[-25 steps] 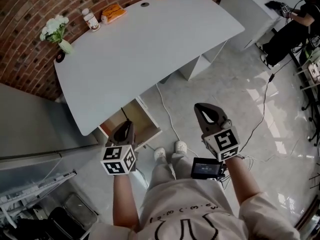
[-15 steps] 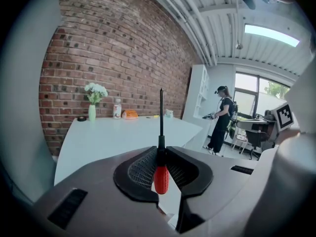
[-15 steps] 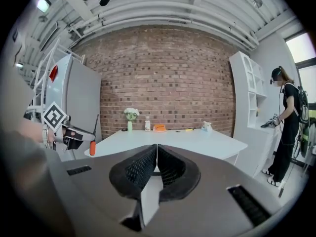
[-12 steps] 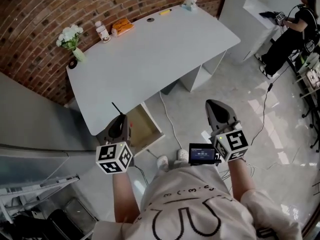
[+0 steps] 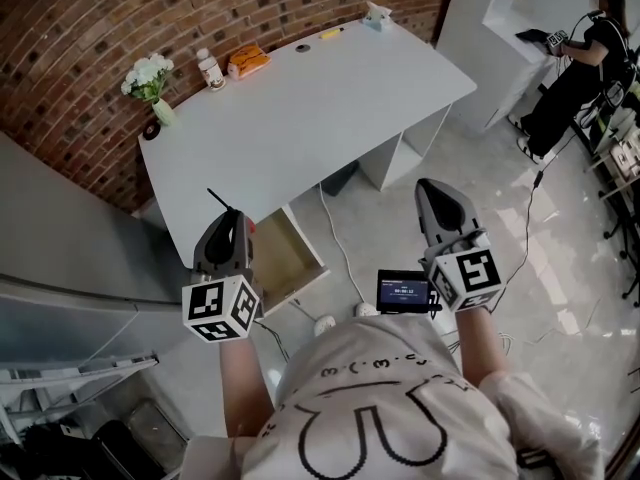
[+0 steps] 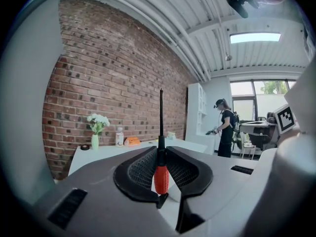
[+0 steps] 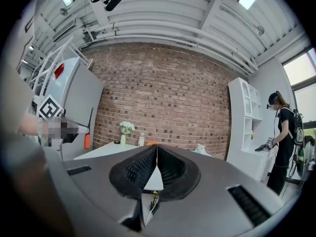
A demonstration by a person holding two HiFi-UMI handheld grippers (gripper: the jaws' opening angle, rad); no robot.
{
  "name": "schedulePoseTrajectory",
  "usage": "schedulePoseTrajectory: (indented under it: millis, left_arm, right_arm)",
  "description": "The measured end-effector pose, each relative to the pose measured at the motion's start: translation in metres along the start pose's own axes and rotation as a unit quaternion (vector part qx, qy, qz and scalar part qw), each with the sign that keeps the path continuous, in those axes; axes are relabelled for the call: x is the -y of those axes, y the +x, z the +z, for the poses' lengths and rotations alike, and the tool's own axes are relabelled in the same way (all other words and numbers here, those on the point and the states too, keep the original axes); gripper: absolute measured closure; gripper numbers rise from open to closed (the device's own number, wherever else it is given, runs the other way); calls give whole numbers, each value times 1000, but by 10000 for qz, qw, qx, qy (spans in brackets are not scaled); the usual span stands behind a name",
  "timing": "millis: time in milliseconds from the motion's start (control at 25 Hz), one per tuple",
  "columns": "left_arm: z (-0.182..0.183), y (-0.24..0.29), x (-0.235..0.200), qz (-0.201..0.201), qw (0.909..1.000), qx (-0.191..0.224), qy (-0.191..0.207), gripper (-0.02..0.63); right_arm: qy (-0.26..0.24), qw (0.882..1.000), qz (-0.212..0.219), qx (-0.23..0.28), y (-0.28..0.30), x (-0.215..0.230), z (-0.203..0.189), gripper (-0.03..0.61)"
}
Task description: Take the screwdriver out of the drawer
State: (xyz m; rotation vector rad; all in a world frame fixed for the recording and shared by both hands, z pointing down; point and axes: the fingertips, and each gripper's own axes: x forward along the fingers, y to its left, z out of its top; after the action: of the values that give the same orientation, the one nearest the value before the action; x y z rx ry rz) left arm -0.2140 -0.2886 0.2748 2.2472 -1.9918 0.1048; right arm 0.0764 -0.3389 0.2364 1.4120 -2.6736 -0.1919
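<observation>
A screwdriver with a red handle (image 6: 161,173) and a long black shaft stands upright between the jaws of my left gripper (image 6: 161,154), which is shut on it. In the head view the left gripper (image 5: 228,220) hovers over the front edge of the white desk (image 5: 300,108), and the screwdriver's shaft (image 5: 217,201) sticks out past its tips. The open wooden drawer (image 5: 287,255) lies just right of and below it. My right gripper (image 5: 438,192) is shut on nothing, held over the floor well right of the drawer. The right gripper view shows its jaws (image 7: 157,154) meeting and the screwdriver (image 7: 87,140) at far left.
At the back of the desk stand a vase of white flowers (image 5: 150,78), a bottle (image 5: 210,68), an orange packet (image 5: 247,61) and a tissue box (image 5: 377,15). A cable (image 5: 335,238) runs over the floor. A grey cabinet (image 5: 60,228) is at left; a person (image 5: 580,58) stands far right.
My left gripper has risen from the open drawer with the screwdriver in it, whose shaft now points over the desk edge. The right gripper has lifted slightly, staying shut.
</observation>
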Motion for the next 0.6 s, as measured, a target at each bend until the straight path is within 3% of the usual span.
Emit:
schedulePoseTrajectory:
  millis: [600]
  left_arm:
    - [17,0,0,-20,9994,314,113,549]
  right_arm:
    - [-5,10000,20,5,0,-9,-1,558]
